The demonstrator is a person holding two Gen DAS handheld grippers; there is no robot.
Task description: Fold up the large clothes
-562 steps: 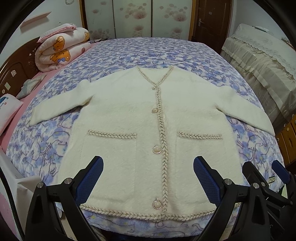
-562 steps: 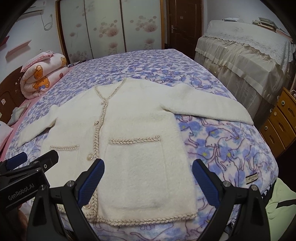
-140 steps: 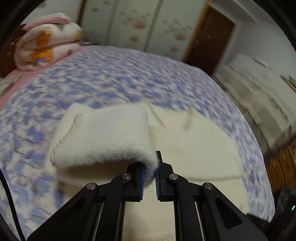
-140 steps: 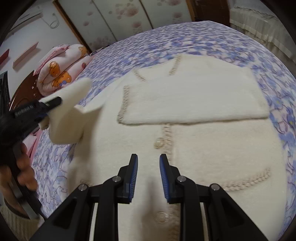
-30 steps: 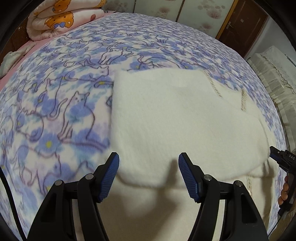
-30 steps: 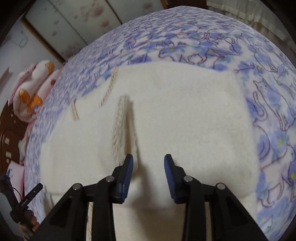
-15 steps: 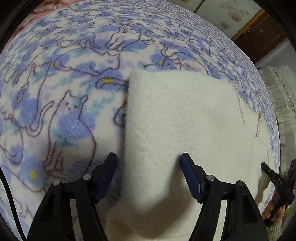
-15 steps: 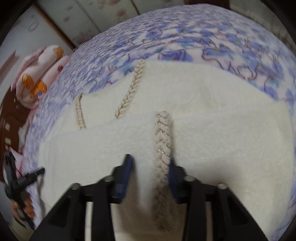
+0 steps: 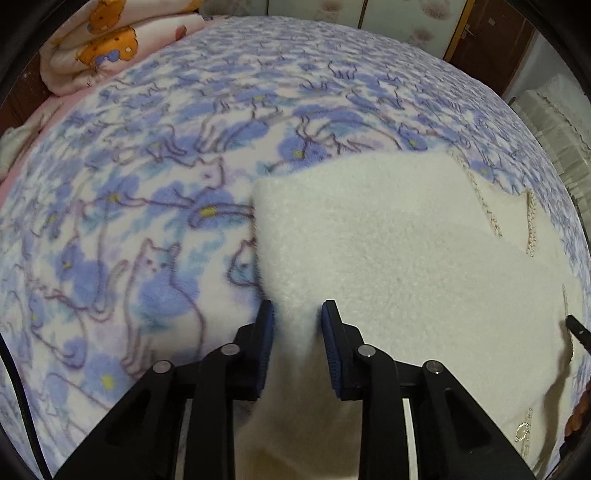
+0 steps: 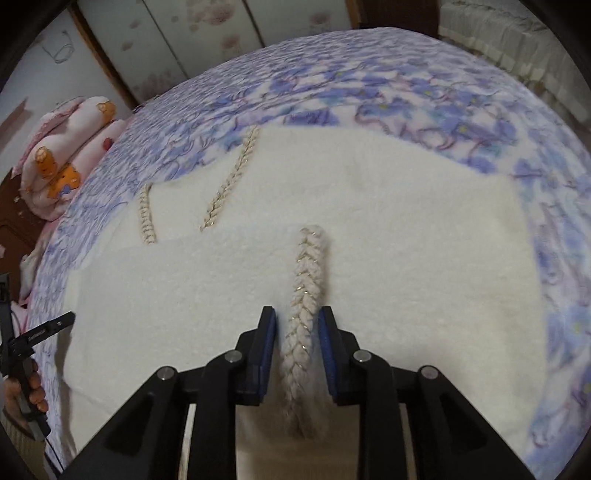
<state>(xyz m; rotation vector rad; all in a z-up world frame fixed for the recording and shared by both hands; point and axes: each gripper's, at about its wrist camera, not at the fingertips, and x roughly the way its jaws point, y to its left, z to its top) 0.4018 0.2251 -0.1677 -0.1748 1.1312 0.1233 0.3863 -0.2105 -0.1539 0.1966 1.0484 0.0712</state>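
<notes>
A fluffy cream cardigan (image 9: 406, 240) lies folded on the bed, sleeves turned in over its body. My left gripper (image 9: 297, 332) points steeply down at the cardigan's left folded edge. Its jaws are closing, and a ridge of fabric is pinched between the blue pads (image 9: 266, 328). In the right wrist view the cardigan (image 10: 406, 221) fills the middle. My right gripper (image 10: 297, 332) has a raised fold with a braided trim (image 10: 308, 266) between its pads. Its jaws are easing open, with the fuzzy fold still touching both. The other gripper (image 10: 37, 332) shows at the left edge, in a hand (image 10: 22, 391).
A blue and white cat-print blanket (image 9: 147, 184) covers the bed around the cardigan. A rolled pink quilt (image 9: 96, 48) lies at the far left corner. Wardrobe doors (image 10: 184, 37) and a dark door (image 9: 487, 33) stand beyond. Cloth-covered furniture (image 9: 561, 122) flanks the right side.
The left jaws have narrowed from wide apart onto the cardigan's left edge. The right gripper took the braided fold between its pads, shifted a little and rolled.
</notes>
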